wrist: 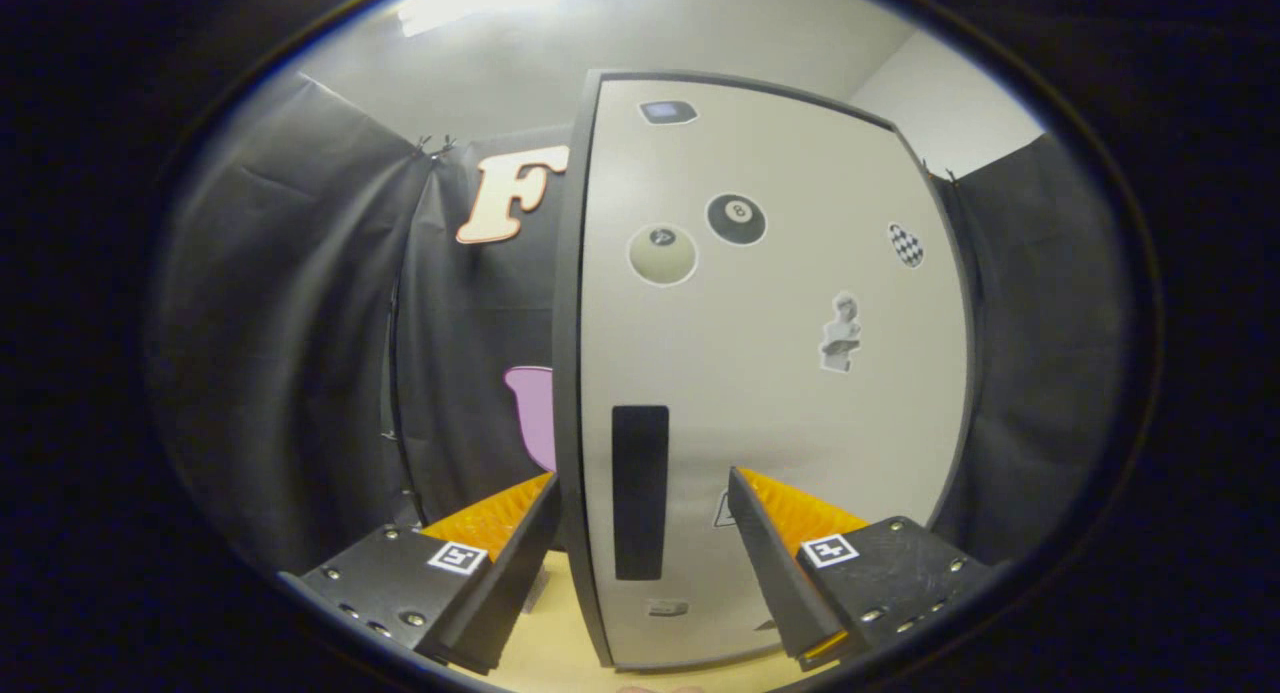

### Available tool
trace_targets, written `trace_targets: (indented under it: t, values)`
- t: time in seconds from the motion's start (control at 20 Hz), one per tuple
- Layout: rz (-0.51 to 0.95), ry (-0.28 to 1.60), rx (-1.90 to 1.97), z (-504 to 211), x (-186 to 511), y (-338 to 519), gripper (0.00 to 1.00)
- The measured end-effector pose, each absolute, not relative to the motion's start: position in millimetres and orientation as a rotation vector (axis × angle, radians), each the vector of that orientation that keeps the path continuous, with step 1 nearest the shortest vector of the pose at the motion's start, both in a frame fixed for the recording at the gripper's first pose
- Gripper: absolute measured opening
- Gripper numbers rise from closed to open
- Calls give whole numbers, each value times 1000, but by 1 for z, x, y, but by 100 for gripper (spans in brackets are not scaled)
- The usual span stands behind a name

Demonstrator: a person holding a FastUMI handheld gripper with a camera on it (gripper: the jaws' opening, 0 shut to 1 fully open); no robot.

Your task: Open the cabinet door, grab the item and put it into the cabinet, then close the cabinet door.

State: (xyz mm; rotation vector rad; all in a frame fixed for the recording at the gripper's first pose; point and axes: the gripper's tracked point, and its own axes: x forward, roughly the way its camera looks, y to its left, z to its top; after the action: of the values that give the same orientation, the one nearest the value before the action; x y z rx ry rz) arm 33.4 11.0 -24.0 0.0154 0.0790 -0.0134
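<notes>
Grey flat cabinet door (770, 373) stands between the spread gripper (645, 533) fingers.

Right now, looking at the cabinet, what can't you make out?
Gripper view:
- Inside of the tall white cabinet: hidden by its closed door.
- The item to store: nowhere to be made out.
- Small sticker low on the door: partly covered by a gripper finger; jaws open, straddling the door's black vertical handle.

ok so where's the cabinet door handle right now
In the gripper view, the dark handle runs vertically near the cabinet door's left edge, between the open gripper's fingers.
</notes>
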Motion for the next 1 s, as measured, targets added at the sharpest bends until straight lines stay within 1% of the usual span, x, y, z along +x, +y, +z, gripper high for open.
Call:
trace_targets:
  t: [0.25, 0.4, 0.45, 0.6, 0.75, 0.8, 0.85, 0.9, 1.0]
  values:
    - [-10, 111, 29, -36, 51, 18, 98]
    - [-3, 119, 30, -42, 62, 22, 87]
    - [-21, 129, 27, -47, 66, 19, 87]
    - [4, 132, 36, -48, 66, 23, 65]
    - [23, 128, 33, -48, 67, 22, 65]
    - [24, 137, 38, -49, 66, 23, 59]
    - [-33, 137, 33, -51, 66, 9, 42]
    - [-32, 133, 60, -49, 63, 7, 25]
    - [-30, 147, 31, -52, 67, 7, 25]
